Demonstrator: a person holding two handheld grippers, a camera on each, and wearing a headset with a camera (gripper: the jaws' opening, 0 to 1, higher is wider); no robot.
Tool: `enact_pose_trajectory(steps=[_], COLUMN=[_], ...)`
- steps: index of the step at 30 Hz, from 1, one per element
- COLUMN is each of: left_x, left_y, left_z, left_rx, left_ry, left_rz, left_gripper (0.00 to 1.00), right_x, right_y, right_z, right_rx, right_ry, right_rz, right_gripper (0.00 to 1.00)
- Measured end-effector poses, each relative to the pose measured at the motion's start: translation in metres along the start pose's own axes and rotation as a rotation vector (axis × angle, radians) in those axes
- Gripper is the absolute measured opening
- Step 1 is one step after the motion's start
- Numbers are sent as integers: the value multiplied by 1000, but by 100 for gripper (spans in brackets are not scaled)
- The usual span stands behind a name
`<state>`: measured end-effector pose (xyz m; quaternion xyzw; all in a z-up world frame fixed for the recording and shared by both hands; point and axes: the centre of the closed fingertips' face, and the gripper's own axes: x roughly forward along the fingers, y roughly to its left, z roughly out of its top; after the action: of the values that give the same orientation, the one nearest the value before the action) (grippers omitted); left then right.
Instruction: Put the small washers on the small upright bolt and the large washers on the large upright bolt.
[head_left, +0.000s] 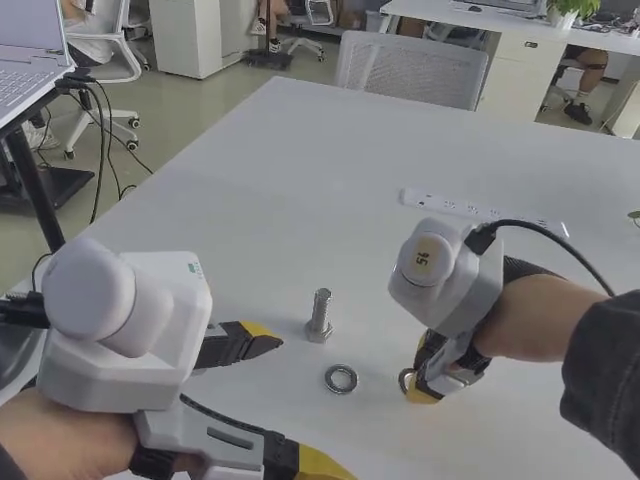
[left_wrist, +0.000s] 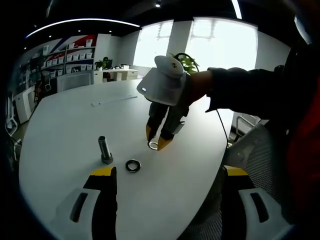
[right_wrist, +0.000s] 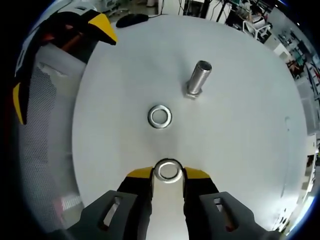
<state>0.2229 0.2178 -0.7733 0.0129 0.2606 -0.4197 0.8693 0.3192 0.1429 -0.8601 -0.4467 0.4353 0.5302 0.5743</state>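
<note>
One silver bolt (head_left: 320, 315) (left_wrist: 104, 150) (right_wrist: 198, 79) stands upright on the white table (head_left: 300, 180). A washer (head_left: 341, 379) (left_wrist: 133, 165) (right_wrist: 160, 116) lies flat just in front of it. My right gripper (head_left: 420, 385) (left_wrist: 159, 142) (right_wrist: 168, 175) points down at the table to the right of that washer, shut on a second washer (right_wrist: 168, 170) (left_wrist: 153, 145) pinched between its yellow tips. My left gripper (head_left: 300, 400) (left_wrist: 167, 172) hovers at the near left with its jaws wide open and nothing between them, aimed toward the bolt.
A white power strip (head_left: 480, 212) lies on the table behind the right gripper. A mesh chair (head_left: 410, 65) stands at the far edge. A laptop (head_left: 30, 50) sits on a stand to the left, past the table's left edge.
</note>
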Motion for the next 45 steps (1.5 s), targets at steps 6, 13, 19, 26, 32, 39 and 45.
enact_pose_trajectory(steps=[6, 13, 19, 26, 32, 39, 45], left_x=[0, 0, 2, 2, 3, 2, 4], left_y=[4, 9, 13, 18, 21, 26, 28], left_z=[1, 4, 4, 4, 3, 1, 0], left_rx=[6, 12, 13, 13, 9, 3, -1], left_ry=[2, 4, 2, 1, 3, 4, 7], left_rz=[4, 8, 10, 15, 14, 19, 19], left_gripper=[86, 86, 86, 86, 86, 85, 85], right_x=[-6, -17, -29, -48, -63, -73, -76], right_y=[-1, -2, -6, -10, -16, -24, -30], right_z=[3, 7, 14, 27, 42, 64, 85], right_rx=[2, -1, -13, -37, -65, -114, -160], right_ry=[-14, -30, -44, -68, -79, -87, -90], right_rz=[-10, -27, -48, -74, -98, -116, -127], right_gripper=[23, 23, 23, 23, 23, 23, 23])
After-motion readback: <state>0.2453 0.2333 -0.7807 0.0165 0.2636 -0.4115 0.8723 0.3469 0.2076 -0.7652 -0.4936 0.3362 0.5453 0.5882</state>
